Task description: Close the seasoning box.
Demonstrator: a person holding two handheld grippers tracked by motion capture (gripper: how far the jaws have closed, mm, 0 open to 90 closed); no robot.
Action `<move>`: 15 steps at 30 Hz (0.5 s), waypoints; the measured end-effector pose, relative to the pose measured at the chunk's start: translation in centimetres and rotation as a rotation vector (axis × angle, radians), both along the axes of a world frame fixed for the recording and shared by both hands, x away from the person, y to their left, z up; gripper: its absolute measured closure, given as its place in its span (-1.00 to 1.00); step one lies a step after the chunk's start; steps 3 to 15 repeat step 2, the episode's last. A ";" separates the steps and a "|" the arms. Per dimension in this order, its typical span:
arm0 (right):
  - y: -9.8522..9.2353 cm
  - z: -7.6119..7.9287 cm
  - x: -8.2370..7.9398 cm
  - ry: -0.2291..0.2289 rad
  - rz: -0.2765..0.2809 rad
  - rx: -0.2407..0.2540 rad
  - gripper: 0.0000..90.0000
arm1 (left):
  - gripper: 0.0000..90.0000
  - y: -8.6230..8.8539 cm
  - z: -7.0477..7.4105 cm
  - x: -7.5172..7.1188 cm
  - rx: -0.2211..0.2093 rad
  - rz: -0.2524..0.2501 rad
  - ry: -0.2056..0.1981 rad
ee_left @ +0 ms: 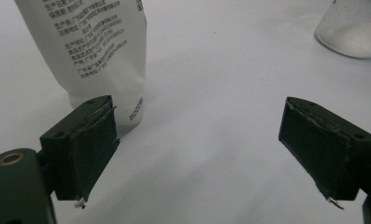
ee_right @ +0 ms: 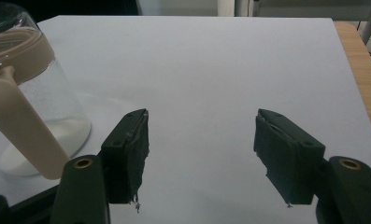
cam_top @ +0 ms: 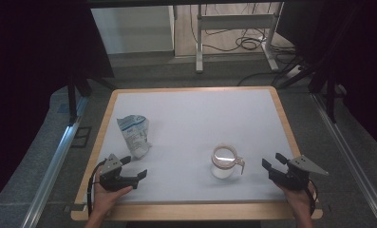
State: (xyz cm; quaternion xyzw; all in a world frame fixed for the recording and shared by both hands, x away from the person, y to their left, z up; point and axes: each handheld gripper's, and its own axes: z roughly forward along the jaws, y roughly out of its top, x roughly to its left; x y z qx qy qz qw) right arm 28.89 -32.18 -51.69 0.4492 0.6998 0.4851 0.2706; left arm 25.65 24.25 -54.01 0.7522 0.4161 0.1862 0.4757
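White surface (cam_top: 191,123) with wooden rim. Printed white pouch (cam_top: 135,135) standing at near left, just beyond the left claw (cam_top: 135,167), jaws apart, empty. Glass jug (cam_top: 225,161) with beige handle and white powder, near the right claw (cam_top: 270,161), jaws parted, empty.

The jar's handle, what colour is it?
Beige, matching the band around the rim of the jar; the handle shows best in the right gripper view.
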 end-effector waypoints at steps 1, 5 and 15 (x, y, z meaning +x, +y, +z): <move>0.1 0.0 0.0 -0.001 0.001 -0.004 -0.21 | -0.74 0.1 0.0 0.0 -0.004 0.000 -0.001; 0.1 0.0 0.0 -0.001 0.002 -0.006 -0.22 | -0.74 0.1 0.1 -0.1 -0.006 0.000 -0.003; 0.1 0.0 0.0 -0.001 0.002 -0.006 -0.22 | -0.74 0.1 0.1 -0.1 -0.006 0.000 -0.003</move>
